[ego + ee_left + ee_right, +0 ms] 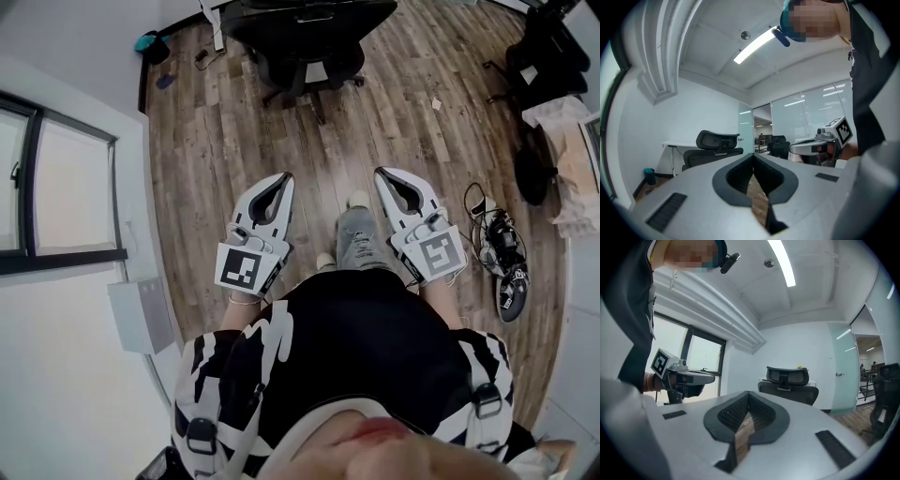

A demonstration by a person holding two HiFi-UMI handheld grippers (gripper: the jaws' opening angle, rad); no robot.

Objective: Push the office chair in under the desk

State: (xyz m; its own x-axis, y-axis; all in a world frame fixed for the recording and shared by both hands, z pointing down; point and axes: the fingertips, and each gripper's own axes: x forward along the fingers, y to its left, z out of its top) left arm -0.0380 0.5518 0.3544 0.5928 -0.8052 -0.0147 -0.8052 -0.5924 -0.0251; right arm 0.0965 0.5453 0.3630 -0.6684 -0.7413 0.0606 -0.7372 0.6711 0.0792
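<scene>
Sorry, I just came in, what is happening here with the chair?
A person stands on the wooden floor with a gripper in each hand. The left gripper and the right gripper are both shut and empty, and point level toward the black office chair ahead, beside the white desk. Neither touches the chair yet.

Black office chair (305,33) on brown wood-grain floor (412,122); black-and-white patterned sleeves (202,375)
</scene>
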